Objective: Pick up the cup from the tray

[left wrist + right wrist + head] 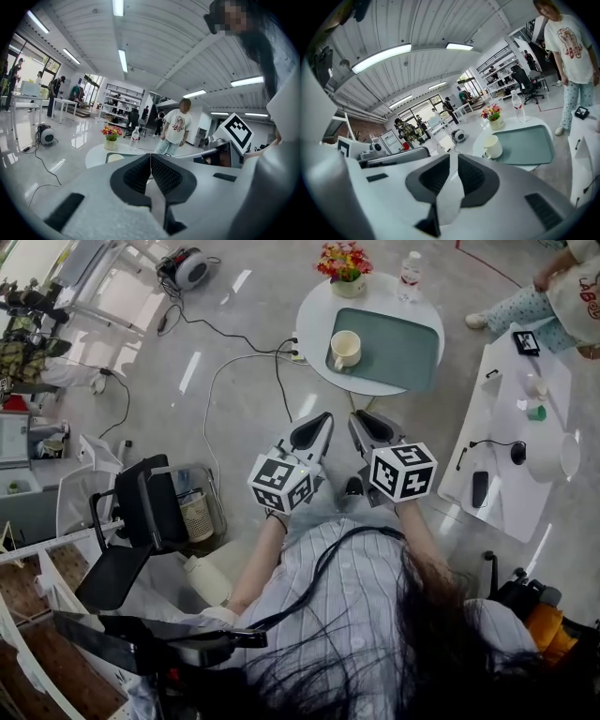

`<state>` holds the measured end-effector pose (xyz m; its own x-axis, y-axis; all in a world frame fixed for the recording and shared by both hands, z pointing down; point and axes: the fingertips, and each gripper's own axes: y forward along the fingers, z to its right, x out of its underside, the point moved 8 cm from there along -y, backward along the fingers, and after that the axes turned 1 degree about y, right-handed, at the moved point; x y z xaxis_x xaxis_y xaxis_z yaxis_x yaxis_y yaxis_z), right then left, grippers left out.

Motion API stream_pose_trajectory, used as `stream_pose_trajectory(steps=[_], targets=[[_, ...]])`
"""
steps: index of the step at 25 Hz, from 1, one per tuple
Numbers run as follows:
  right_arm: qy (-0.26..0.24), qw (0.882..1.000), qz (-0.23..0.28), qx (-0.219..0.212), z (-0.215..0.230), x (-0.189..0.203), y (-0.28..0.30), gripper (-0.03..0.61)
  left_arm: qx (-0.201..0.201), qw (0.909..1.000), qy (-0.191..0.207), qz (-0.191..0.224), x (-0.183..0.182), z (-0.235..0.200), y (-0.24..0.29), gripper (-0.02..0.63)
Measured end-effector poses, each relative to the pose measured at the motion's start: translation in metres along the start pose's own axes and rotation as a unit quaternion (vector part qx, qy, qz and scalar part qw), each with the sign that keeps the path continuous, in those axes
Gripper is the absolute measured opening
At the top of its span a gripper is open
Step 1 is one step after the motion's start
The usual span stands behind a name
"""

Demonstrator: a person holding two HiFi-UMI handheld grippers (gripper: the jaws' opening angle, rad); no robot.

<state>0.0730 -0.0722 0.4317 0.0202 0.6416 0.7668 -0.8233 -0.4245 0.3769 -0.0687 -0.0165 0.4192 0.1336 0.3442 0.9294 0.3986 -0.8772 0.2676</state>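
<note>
Left gripper [317, 432] and right gripper [367, 427] are held side by side in front of the person, near the middle of the head view, both aimed at the far round table [314, 334]. In the left gripper view the two dark pads meet at their tips with nothing between them. In the right gripper view the jaws are likewise drawn together and empty.

The cup [345, 349] stands upright on the left end of the grey-green tray [398, 357], close to the tray's left edge. Its long axis is vertical and its open mouth faces up. Its handle sticks out on the near-left side, roughly toward the grippers. The cup is well apart from both grippers, farther away than their tips.

The tray lies on the round table with its long side running left to right. A pot of flowers [345, 263] and a water bottle [410, 273] sit at the table's far edge, beyond the tray. A long white table [506, 474] stands to the right.
</note>
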Motion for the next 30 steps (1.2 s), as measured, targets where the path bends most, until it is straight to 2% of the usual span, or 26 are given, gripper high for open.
stream_pose_trajectory(steps=[12, 17, 22, 27, 30], targets=[[0.019, 0.999, 0.008, 0.050, 0.029, -0.027, 0.052, 0.055, 0.040, 0.9988, 0.017, -0.022, -0.016, -0.062, 0.049, 0.014], [0.023, 0.996, 0.010, 0.087, 0.037, -0.033, 0.084, 0.057, 0.064, 0.9970, 0.023, -0.038, -0.023, -0.101, 0.072, 0.014], [0.055, 0.990, 0.013, 0.127, 0.056, -0.035, 0.117, 0.060, 0.097, 0.9933, 0.030, -0.056, -0.028, -0.134, 0.097, 0.014], [0.071, 0.984, -0.007, 0.163, 0.073, -0.030, 0.148, 0.109, 0.129, 0.9882, 0.034, -0.075, -0.033, -0.158, 0.112, 0.014], [0.077, 0.980, -0.018, 0.183, 0.082, -0.026, 0.165, 0.167, 0.146, 0.9851, 0.037, -0.083, -0.037, -0.172, 0.123, 0.014]])
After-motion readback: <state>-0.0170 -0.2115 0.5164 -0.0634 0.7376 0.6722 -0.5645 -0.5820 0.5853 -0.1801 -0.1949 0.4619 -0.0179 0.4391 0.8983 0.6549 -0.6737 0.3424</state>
